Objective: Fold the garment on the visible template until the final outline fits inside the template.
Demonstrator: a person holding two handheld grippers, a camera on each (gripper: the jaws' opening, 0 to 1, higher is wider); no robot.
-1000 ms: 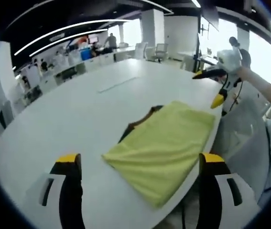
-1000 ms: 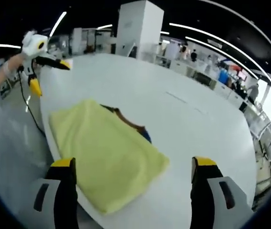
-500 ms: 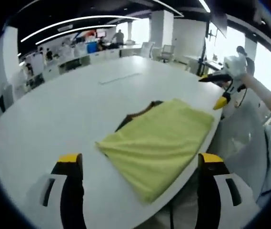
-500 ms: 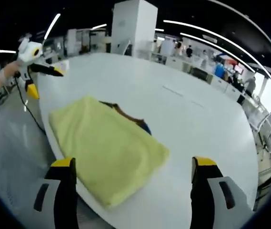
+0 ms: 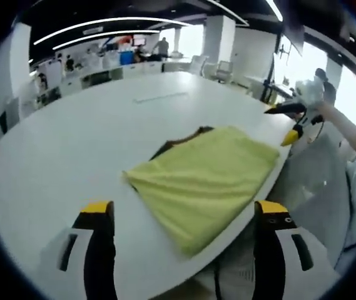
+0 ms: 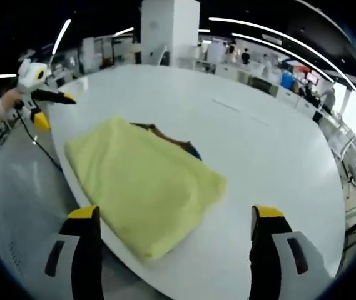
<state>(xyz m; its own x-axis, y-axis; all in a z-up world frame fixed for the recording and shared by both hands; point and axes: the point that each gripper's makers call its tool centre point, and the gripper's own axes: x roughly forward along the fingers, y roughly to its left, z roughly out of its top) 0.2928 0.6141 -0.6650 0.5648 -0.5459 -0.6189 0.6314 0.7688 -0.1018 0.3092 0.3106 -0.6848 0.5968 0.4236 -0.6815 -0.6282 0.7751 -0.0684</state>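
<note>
— Two sets of tongs, both idle? Where is the garment?

— Yes. The left tongs (image 5: 181, 219) have their yellow-tipped jaws spread wide with nothing between them, raised above the near edge of the worktop (image 5: 71, 144). The right tongs (image 6: 178, 222) stand spread the same way, also gripping nothing. The garment (image 5: 206, 181) lies flat on the worktop close to its curved edge, between the two sets of tongs.

— What does it look like?

— A pale yellow-green cloth, soft and slightly nubbly, folded into a rough rectangle with rounded corners. In the right gripper view the same garment (image 6: 143, 181) shows one corner reaching the worktop rim. A dark brown layer with a bit of blue (image 6: 174, 145) peeks out from under its far edge; I cannot tell what it is. The worktop is a large, smooth, white oval.

— Any containers?

— I see nothing there that holds anything.

— And compared with a second ago?

— The garment keeps its shape and place. Both cameras have drawn back and lifted a little, so more floor shows below the worktop edge. In the left gripper view the right tongs (image 5: 290, 122) sit farther off at the right, held out by a hand; in the right gripper view the left tongs (image 6: 40, 94) hang far left likewise.
</note>
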